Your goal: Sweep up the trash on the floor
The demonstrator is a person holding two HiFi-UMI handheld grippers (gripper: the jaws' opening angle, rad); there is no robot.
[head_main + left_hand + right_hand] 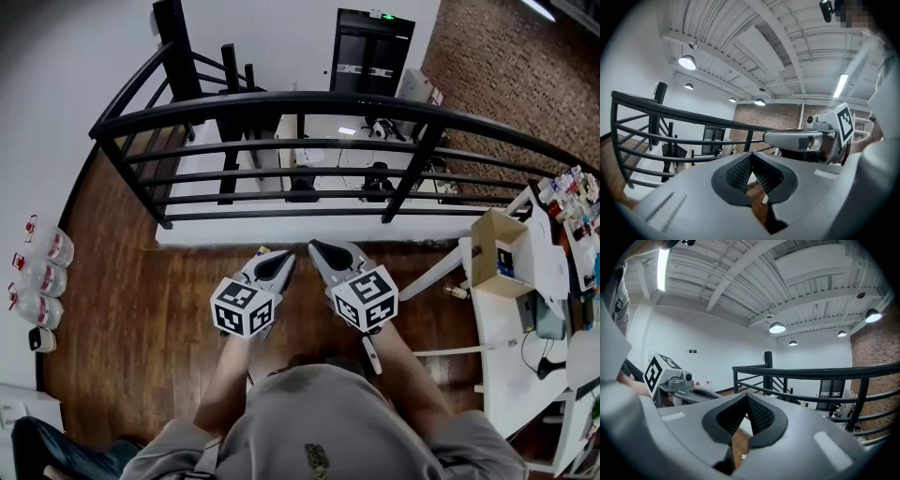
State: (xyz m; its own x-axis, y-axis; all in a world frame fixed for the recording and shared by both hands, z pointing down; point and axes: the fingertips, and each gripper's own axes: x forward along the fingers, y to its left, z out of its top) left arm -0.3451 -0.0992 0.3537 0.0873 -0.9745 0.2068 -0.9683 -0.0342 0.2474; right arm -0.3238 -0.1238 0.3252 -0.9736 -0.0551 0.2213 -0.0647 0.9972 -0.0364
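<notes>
In the head view my two grippers are held side by side above the wooden floor [131, 281], both pointing toward the railing. The left gripper [284, 262] is shut with nothing in it, and so is the right gripper [322, 249]. A small pale scrap [262, 250] lies on the floor just beyond the left gripper's tip. In the left gripper view the left gripper [751, 157] has its ribbed pads together, with a white bit [764, 199] on the floor below. The right gripper view shows the right gripper [746, 397] likewise closed, above a white crumb [743, 456].
A black metal railing [309, 101] curves across ahead, with a drop to a lower level behind it. A white table [502, 328] with a cardboard box [497, 248] stands at the right. Several bottles [42, 277] line the left wall. A small bottle [457, 292] lies by the table leg.
</notes>
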